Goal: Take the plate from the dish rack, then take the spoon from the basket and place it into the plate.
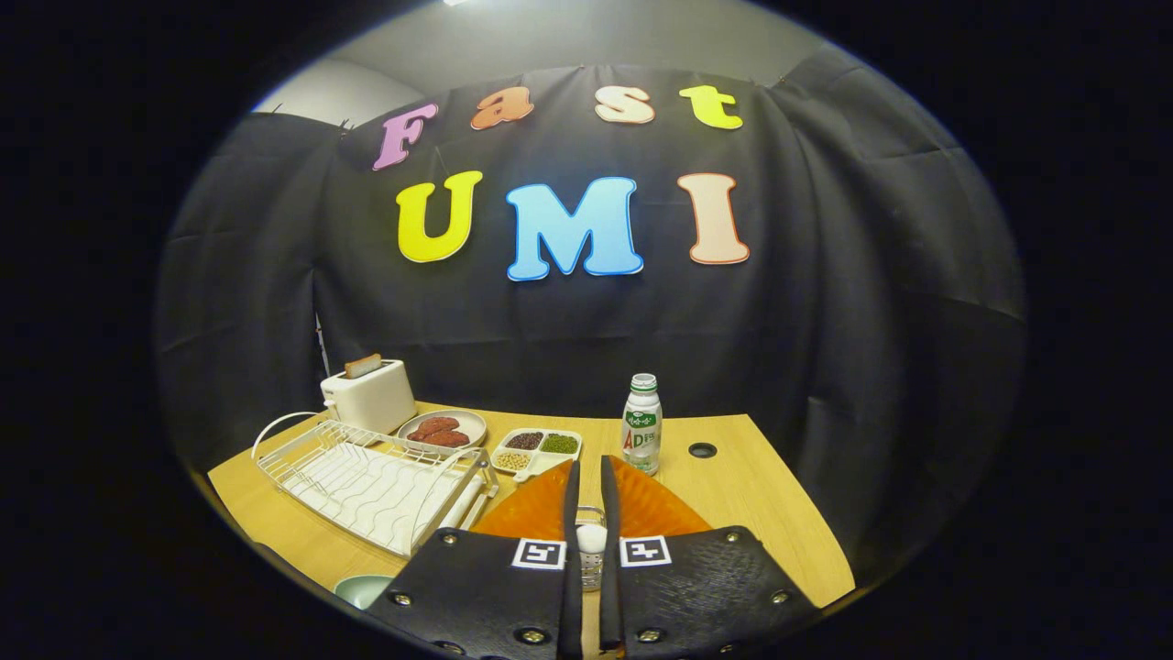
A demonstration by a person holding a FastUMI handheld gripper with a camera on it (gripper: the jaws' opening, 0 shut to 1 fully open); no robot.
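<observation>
Tool (586, 477) hovering over the orange mat (641, 504).
Its fingers are standing narrowly apart, gripping nothing, above a small mesh basket (592, 543); dish rack (367, 481) lower left.

tongs (586, 477) | fingers (571, 513) nearly together, narrow gap | pointing forward, level

gripper (587, 481) | two black textured pads, lower centre of frame | silver screws along edges | white square black-patterned marker on each | thin dark fingers (571, 513), narrow gap between
</observation>
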